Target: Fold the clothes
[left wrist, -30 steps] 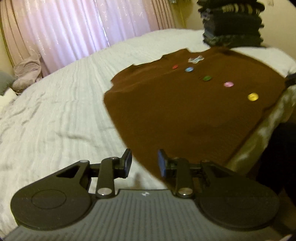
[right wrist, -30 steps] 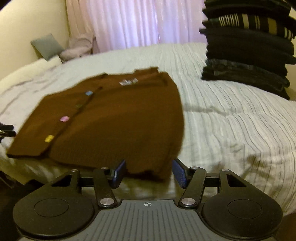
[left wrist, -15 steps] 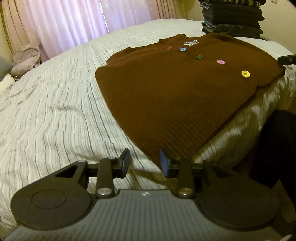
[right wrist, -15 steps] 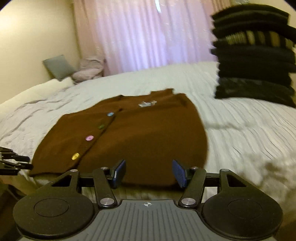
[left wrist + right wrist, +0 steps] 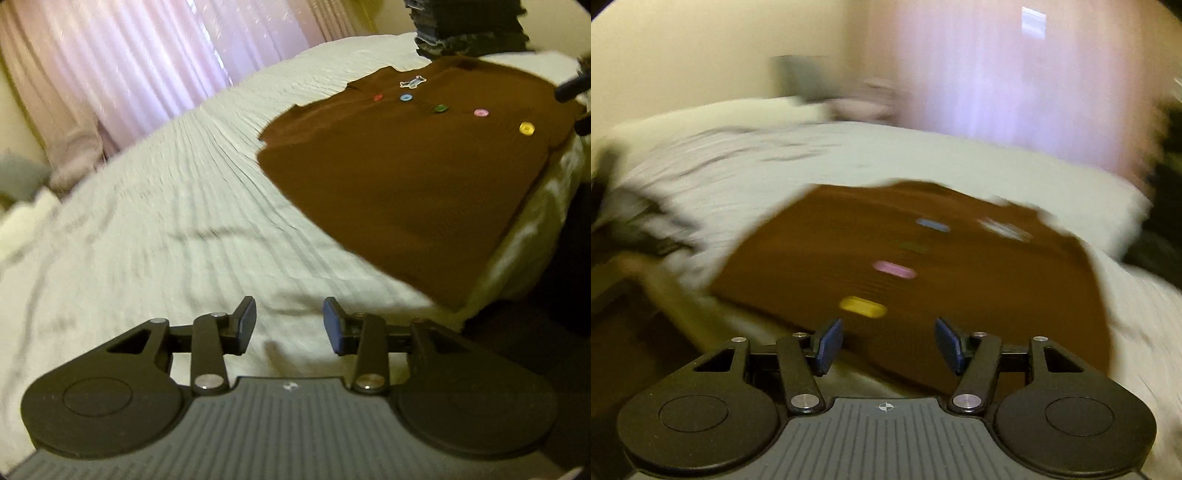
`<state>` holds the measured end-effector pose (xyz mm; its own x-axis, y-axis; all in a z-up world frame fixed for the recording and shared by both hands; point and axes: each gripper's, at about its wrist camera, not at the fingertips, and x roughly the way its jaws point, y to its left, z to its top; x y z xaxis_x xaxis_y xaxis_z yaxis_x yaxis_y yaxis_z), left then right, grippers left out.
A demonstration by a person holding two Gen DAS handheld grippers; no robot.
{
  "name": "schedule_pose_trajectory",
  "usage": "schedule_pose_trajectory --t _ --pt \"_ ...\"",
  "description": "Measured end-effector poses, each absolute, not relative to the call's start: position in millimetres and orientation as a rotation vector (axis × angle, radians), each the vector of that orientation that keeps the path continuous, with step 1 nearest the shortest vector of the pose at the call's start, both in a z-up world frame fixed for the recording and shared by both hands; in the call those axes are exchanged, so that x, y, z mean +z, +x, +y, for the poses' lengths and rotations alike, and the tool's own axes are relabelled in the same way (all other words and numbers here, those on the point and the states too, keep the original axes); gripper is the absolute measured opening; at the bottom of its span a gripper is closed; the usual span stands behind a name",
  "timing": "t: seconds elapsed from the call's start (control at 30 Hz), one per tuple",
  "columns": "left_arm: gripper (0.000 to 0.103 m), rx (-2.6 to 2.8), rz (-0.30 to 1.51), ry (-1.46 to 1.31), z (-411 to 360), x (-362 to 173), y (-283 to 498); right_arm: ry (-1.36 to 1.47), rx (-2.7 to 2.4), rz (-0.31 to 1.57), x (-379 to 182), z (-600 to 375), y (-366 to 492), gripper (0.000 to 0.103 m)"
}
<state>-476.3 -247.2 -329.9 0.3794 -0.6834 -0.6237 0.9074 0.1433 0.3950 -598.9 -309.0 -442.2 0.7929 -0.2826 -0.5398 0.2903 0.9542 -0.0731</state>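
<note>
Flat brown ribbed-knit cardigan (image 5: 399, 177) on striped bedspread (image 5: 177, 229)

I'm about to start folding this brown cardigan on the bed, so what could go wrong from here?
1. The cardigan lies at the bed's edge, so a tug toward that side could pull it off.
2. The left gripper, its jaws opening and empty, is over bare sheet, so it might pinch bedding instead.
3. The right gripper, open and empty, points near the yellow button and could snag the placket.

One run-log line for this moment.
stage: approach | brown cardigan: flat on bed | left gripper: opening, empty | right gripper: open, empty
</note>
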Motion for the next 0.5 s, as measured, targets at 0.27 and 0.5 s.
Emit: schedule_pose_trajectory --t 0.27,0.5 --pt "0.056 -1.222 0.122 0.937 -243 -328 -472 -0.318 0.029 0.649 -487 -215 -505 0.059" --pt "0.063 -1.286 0.07 1.017 -247 -344 -478 -0.487 0.055 0.671 -513 -192 -476 0.059"
